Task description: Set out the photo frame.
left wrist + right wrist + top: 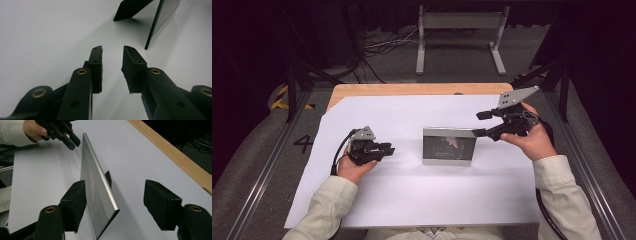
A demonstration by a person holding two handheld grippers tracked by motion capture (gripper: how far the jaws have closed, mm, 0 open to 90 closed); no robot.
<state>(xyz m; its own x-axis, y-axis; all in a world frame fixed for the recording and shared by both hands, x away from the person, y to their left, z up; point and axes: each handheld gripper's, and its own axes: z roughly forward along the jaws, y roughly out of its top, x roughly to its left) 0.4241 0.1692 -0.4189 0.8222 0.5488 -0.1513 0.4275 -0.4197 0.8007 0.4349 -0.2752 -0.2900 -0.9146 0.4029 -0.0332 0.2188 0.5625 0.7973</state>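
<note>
Our right tool [482, 124] has its jaws wide, one on each side of the picture frame's [449, 146] top corner, neither pad pressing it. Our left tool [388, 149] gapes empty just beside the frame. The frame stands upright on its rear stand, mid white surface [412, 200].

A lab test bay: aluminium rails [262, 170], loose floor cables [382, 42], black curtains, hazard tape [279, 97].
</note>
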